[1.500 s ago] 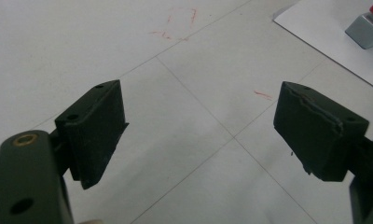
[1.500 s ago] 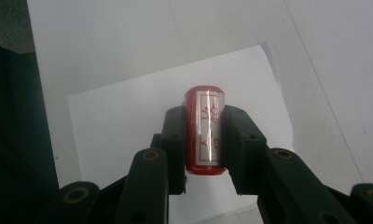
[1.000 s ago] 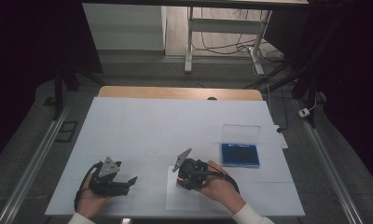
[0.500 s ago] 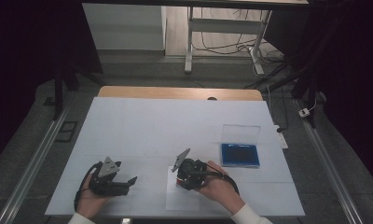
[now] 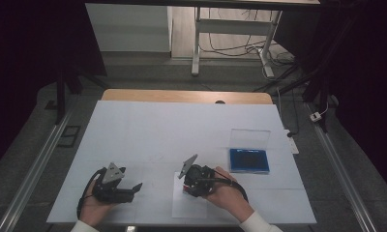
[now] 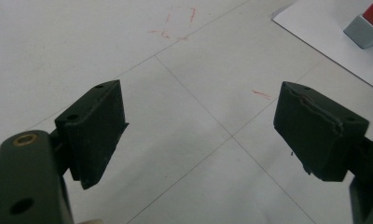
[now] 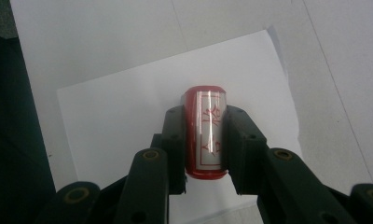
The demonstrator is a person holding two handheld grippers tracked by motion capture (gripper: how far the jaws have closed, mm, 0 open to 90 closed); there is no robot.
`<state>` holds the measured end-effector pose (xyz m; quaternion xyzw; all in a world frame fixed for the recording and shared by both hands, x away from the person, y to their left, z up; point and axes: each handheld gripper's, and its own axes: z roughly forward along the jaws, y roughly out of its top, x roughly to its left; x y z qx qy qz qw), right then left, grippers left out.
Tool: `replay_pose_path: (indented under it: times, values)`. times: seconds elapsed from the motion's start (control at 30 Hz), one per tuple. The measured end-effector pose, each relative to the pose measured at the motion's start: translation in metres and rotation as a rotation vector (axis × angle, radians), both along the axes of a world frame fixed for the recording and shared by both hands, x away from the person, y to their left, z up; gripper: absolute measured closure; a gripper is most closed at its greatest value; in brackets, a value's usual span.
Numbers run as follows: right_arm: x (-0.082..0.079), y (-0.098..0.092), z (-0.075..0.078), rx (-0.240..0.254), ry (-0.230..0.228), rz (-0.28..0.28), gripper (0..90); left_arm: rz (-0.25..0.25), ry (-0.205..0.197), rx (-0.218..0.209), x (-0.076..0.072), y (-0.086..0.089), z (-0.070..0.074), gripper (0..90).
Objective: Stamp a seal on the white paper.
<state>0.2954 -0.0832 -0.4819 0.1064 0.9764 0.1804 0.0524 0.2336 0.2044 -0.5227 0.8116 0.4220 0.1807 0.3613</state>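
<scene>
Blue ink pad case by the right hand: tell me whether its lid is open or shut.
Open. The blue ink pad case lies flat on the table, and its clear lid stands raised behind it, leaving the dark pad uncovered.

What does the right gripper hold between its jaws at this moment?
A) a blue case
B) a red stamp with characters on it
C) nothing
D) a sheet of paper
B: in the right gripper view the right gripper has both jaws pressed on the red stamp, above the sheet of paper.

Dark room, grey floor (image 5: 148, 72), white-legged desk (image 5: 196, 43) behind.
</scene>
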Motion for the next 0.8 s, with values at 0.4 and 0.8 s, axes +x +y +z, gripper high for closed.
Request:
replay_pose_path:
  times: [0.4, 0.8]
  values:
    - [-0.002, -0.001, 0.000, 0.006, -0.017, 0.011, 69.8, 0.006, -0.002, -0.006, 0.000, 0.002, 0.001, 16.7]
    - [0.002, -0.012, 0.011, 0.097, -0.023, -0.024, 69.6, 0.012, -0.005, -0.008, -0.001, 0.003, 0.001, 16.1]
